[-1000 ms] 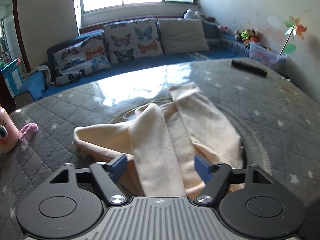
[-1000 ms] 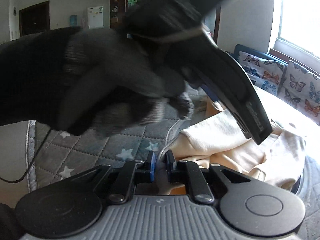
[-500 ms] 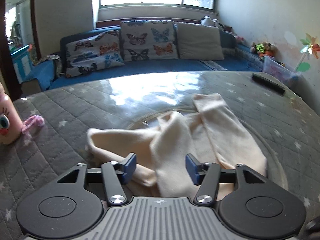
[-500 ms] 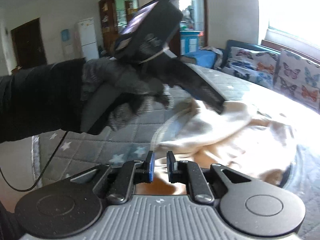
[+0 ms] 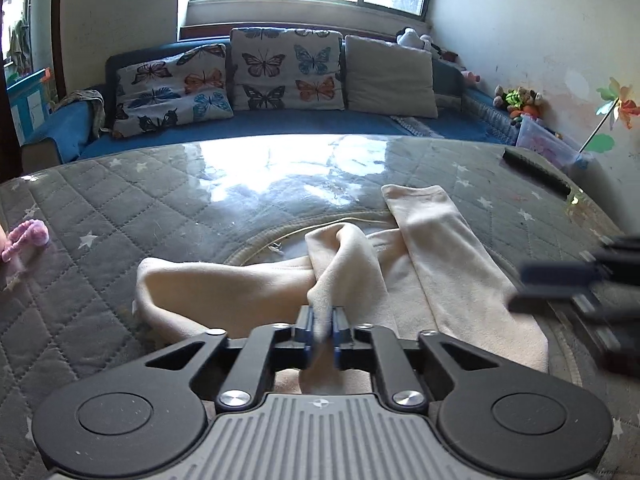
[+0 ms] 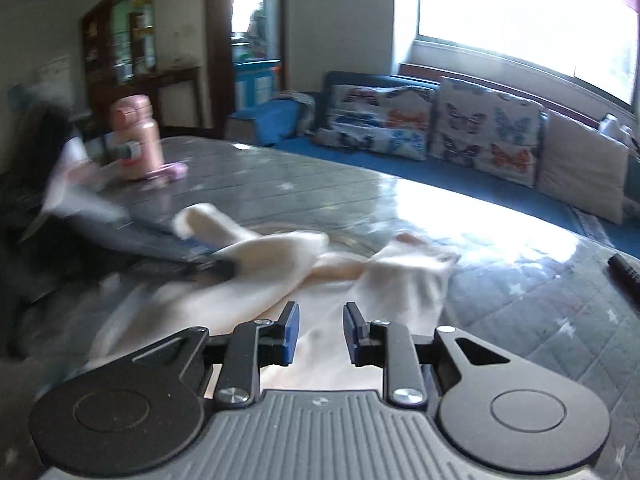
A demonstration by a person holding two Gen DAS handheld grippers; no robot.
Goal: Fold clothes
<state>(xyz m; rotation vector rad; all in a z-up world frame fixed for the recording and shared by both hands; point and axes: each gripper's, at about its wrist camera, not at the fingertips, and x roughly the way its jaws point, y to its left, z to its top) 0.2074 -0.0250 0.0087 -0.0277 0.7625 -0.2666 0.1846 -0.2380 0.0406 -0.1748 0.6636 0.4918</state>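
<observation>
A wide round desk (image 5: 168, 200) covered in grey quilted, star-printed fabric under a glossy sheet fills both views, with a blue sofa (image 5: 280, 124) and butterfly cushions (image 5: 286, 68) behind it. On the desk, near its middle, a cream garment (image 5: 452, 264) is spread in loose, crumpled folds; its exact type cannot be told, though a long sleeve-like strip (image 5: 424, 216) is laid out flat toward the far side.

The left claw (image 5: 322, 332) is seen clamped together on a raised ridge of the garment, which is lifted from the desk at that point. The right claw (image 6: 318, 334) is held with its pads apart, just above the near part of the cloth (image 6: 360, 292), gripping nothing.

The fabric is judged to be light, soft and limp, so it should drape and sag wherever it is unsupported, and a single pinch is likely to bunch it. A hold at an edge or corner, with the second claw taken at a matching edge, would probably keep the fold straight.

A pink bottle (image 6: 138, 136) and a dark remote-like bar (image 5: 536, 172) are set well apart from the garment.
</observation>
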